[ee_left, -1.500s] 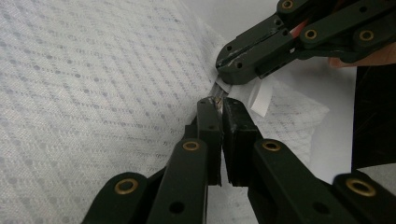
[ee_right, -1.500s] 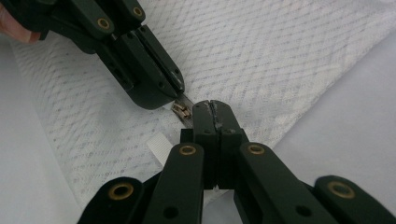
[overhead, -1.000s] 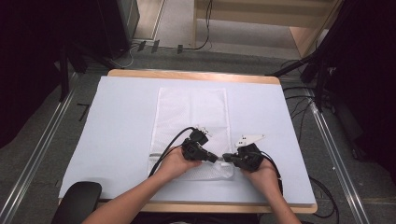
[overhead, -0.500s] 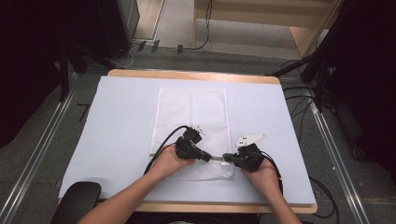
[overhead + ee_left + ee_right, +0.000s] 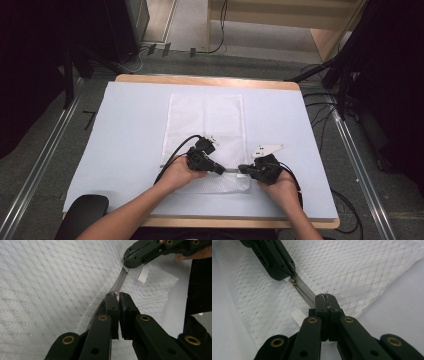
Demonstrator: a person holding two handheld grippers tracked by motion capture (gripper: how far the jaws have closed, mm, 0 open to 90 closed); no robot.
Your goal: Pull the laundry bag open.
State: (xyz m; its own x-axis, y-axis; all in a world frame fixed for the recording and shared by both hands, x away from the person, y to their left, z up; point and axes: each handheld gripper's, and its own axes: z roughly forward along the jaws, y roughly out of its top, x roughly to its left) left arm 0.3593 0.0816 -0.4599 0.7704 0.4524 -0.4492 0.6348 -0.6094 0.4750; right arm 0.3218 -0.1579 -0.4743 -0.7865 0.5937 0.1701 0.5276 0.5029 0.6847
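A white mesh bag (image 5: 205, 120) lies flat on the pale blue table cover (image 5: 130, 130), with its grey zipper (image 5: 231, 170) running across the near end. My left gripper (image 5: 221, 171) is shut on the small brass zipper pull (image 5: 115, 293). My right gripper (image 5: 241, 168) faces it from the right and is shut on the zipper tape (image 5: 305, 291) at the bag's edge. A short stretch of zipper lies taut between the two tips. In the right gripper view the slider (image 5: 293, 282) sits just under the left gripper's jaws.
A white fabric tag (image 5: 143, 273) hangs off the bag beside the zipper end. A black rounded object (image 5: 82, 207) sits at the table's near left corner. Cables (image 5: 345, 210) trail off the right side. The wooden table edge (image 5: 200, 80) borders the far side.
My left gripper has slid a little to the left along the zipper, away from the right gripper, so the gap between the tips has grown. The right gripper has stayed put.
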